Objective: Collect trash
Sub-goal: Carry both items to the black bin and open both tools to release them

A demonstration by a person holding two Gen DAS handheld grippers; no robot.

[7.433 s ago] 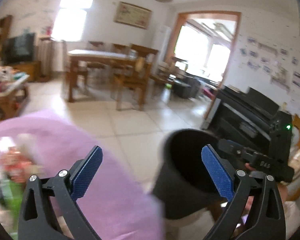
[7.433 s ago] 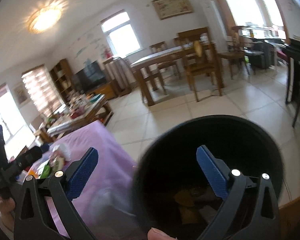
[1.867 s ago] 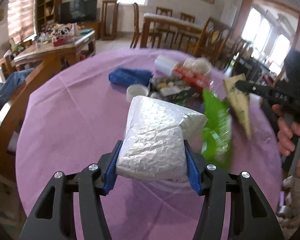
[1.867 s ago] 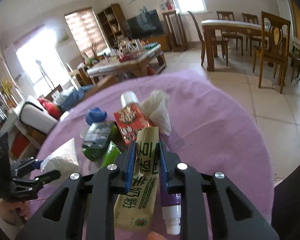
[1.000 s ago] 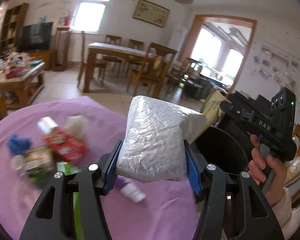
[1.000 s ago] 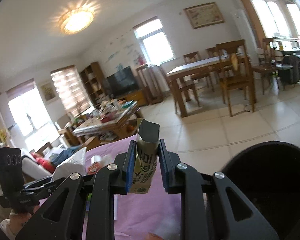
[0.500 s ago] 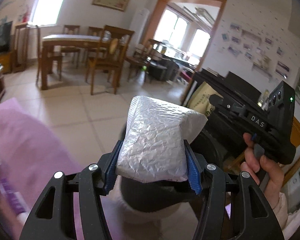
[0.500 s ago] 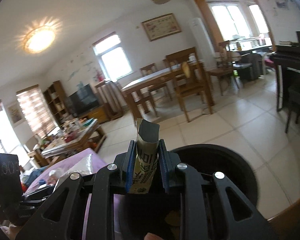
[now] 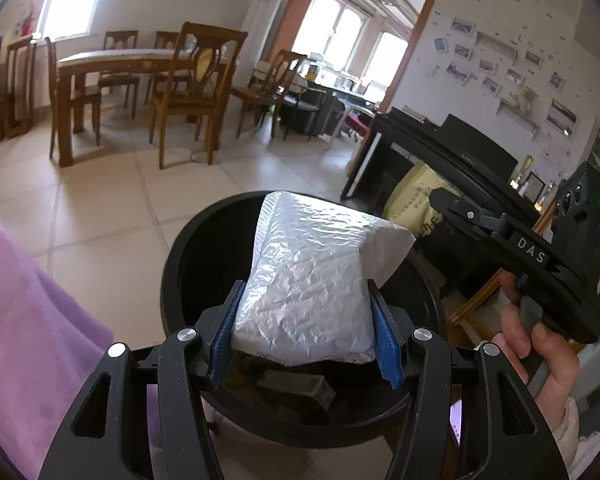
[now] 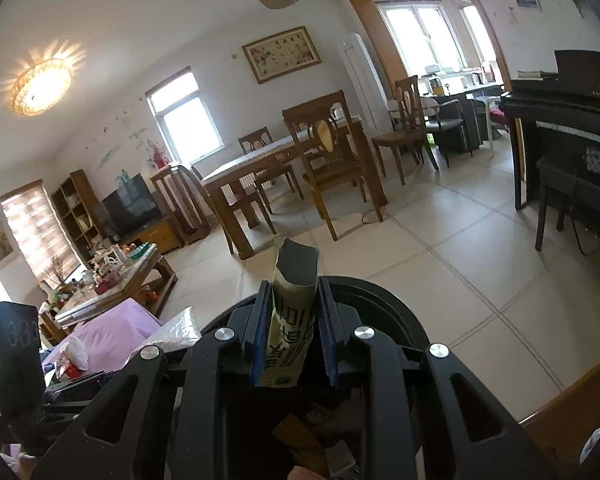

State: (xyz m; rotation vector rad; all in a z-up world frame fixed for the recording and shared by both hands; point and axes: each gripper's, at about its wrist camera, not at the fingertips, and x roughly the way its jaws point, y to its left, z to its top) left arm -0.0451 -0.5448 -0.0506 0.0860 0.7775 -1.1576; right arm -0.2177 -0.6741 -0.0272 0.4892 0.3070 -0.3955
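Observation:
My left gripper (image 9: 304,328) is shut on a crumpled silver bubble-wrap pouch (image 9: 312,280) and holds it over the mouth of a black round bin (image 9: 188,256). The bin holds some trash at its bottom. My right gripper (image 10: 292,332) is shut on a tall beige-and-green paper packet (image 10: 292,304), also above the black bin (image 10: 396,320). In the left wrist view the right gripper's body (image 9: 512,248) and the packet (image 9: 416,204) show at the right, in a person's hand (image 9: 536,344). The silver pouch (image 10: 176,328) shows at lower left of the right wrist view.
A purple-clothed table (image 9: 24,320) lies left of the bin, with a few leftover items (image 10: 72,356) on it. Tiled floor, a wooden dining table with chairs (image 9: 140,80), and a black piano (image 9: 452,152) lie beyond. A wooden chair edge (image 10: 568,404) is at lower right.
Both grippers swung away from the purple table and sank until they hang over the black bin. Each still grips the same item.

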